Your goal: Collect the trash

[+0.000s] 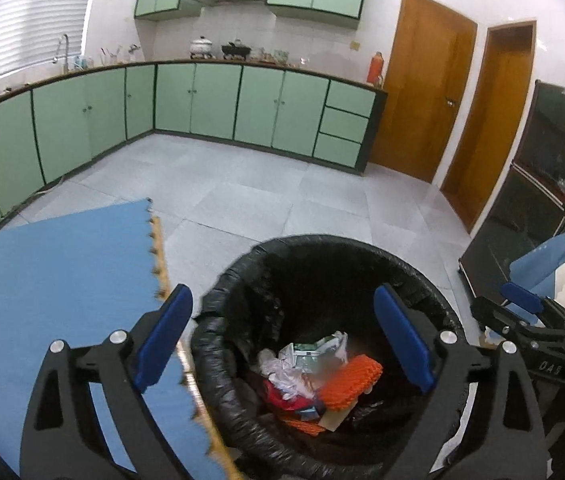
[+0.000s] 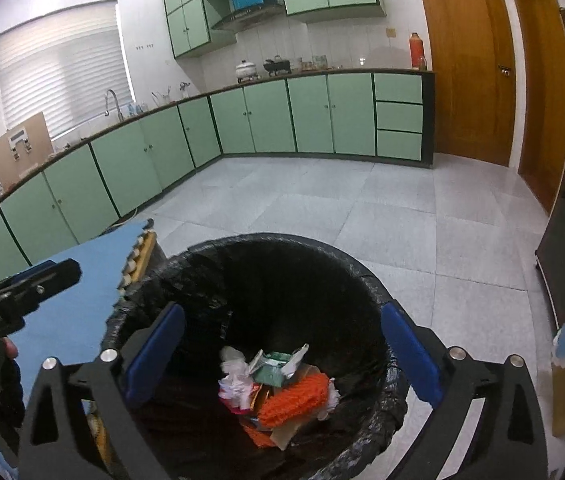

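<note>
Both wrist cameras look steeply down from close above into the same lined trash bin, the left from its left side, sharing the green cabinets behind.

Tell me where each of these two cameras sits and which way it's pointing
Left wrist: on the left tool, looking forward and down into the black-lined trash bin; its blue fingers spread wide, and the right tool shows at the right edge.
Right wrist: on the right tool, also aimed down into the trash bin; its fingers spread wide, left tool at the left.
Shared: bin, orange mesh, blue foam mat, green cabinets, wooden door.
</note>
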`<state>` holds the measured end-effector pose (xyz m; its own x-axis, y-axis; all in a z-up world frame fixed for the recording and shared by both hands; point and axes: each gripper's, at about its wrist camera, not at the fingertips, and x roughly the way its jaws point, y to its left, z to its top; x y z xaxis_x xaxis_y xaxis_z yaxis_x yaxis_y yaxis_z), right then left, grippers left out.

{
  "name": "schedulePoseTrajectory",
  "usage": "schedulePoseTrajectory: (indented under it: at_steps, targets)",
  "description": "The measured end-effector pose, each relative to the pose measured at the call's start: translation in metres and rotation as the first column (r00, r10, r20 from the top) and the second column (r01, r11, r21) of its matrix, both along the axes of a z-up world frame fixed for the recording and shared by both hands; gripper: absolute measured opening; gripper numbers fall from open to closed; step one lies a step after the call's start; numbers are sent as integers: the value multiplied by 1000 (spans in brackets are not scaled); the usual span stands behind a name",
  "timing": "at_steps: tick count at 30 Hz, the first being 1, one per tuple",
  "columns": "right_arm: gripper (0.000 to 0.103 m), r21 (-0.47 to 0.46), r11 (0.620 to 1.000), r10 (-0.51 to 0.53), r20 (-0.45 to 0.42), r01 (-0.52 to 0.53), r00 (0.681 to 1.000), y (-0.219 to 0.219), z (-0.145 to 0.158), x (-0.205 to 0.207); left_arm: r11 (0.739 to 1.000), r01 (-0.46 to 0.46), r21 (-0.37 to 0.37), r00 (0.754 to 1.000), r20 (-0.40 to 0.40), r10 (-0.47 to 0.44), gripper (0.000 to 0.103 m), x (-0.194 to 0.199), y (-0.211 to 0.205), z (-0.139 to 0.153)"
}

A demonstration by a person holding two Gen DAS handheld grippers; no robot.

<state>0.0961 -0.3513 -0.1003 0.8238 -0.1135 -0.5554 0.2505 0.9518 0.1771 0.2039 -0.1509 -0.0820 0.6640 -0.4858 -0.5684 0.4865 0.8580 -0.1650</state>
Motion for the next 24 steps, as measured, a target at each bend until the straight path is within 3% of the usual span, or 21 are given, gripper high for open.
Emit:
schedulePoseTrajectory:
  at_steps: [6, 19, 24]
  targets:
    - [97, 4, 1000, 20, 43, -20, 999, 17, 25, -17, 998, -58, 29, 997, 44, 57, 93, -27, 35, 24]
    - [97, 19, 997, 78, 61, -80, 995, 72, 63, -64, 985, -161, 57, 986, 55, 158, 94, -90, 95, 59]
    - [97, -44, 995, 89, 70, -86, 994, 93, 74, -80, 983, -174, 54, 984, 56, 171, 94, -112, 110, 64]
